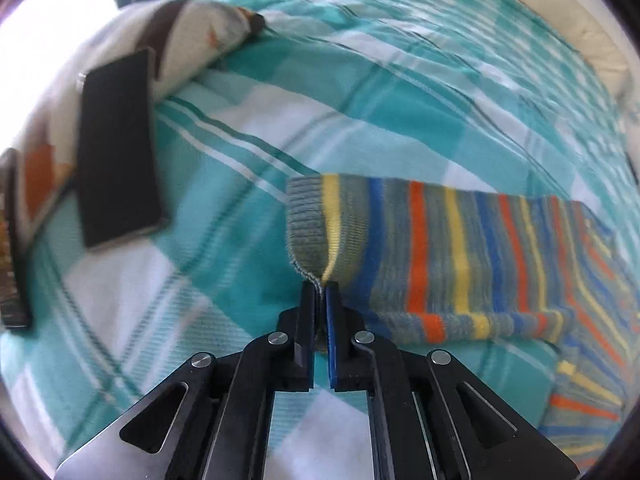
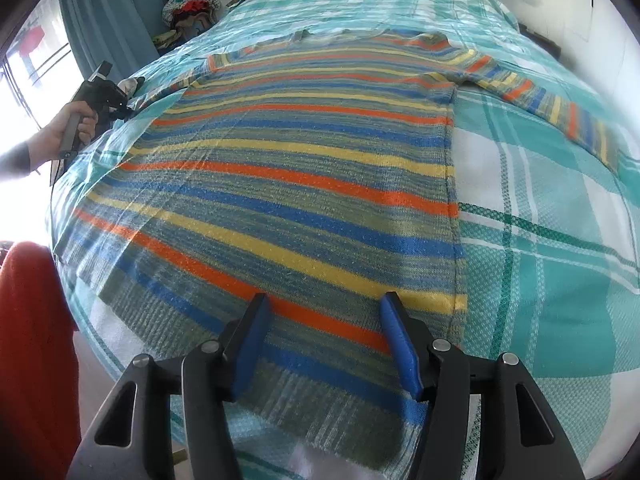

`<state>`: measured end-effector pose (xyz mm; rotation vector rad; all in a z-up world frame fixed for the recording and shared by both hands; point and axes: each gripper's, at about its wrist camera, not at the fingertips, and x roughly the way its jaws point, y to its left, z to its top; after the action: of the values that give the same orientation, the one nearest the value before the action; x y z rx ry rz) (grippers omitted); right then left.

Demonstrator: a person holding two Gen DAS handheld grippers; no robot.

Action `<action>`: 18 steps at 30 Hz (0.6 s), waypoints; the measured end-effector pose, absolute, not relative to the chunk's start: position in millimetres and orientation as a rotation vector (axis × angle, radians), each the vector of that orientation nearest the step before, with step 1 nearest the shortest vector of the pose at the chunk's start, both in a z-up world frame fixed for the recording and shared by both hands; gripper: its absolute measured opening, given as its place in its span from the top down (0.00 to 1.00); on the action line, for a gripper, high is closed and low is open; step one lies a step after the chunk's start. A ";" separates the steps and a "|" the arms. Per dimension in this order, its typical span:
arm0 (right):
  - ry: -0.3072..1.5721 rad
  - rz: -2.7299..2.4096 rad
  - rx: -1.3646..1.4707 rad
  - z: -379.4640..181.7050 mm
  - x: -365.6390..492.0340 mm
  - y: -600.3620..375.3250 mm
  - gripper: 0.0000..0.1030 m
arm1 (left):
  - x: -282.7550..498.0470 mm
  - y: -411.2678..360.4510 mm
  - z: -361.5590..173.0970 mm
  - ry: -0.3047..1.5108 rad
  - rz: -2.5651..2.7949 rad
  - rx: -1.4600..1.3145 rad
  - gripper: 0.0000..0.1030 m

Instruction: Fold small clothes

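My left gripper (image 1: pixel 321 286) clamps the sweater (image 2: pixel 280 184) cuff (image 1: pixel 310 224); right gripper (image 2: pixel 326 312) gapes, empty, over the hem (image 2: pixel 320 412).

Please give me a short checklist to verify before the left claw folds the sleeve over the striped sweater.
1. Left claw shut on the sleeve cuff: ok.
2. Right claw open, over the sweater hem, gripping nothing: ok.
3. Striped sweater body lying flat on the checked blanket: ok.
4. Other sleeve spread out, not yet folded: ok.
5. Dark flat object beside the cuff, clear of the fold path: cannot tell.
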<state>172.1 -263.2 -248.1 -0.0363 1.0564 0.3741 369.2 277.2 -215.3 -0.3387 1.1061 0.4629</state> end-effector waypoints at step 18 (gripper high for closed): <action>1.044 0.373 -0.080 -252.8 170.5 -252.7 0.34 | 410.6 312.8 -224.1 1.100 0.536 -0.392 0.96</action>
<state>170.5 -252.7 -252.8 -0.0803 1.0436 0.3728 410.6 312.8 -224.1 -0.3920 1.1000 0.5365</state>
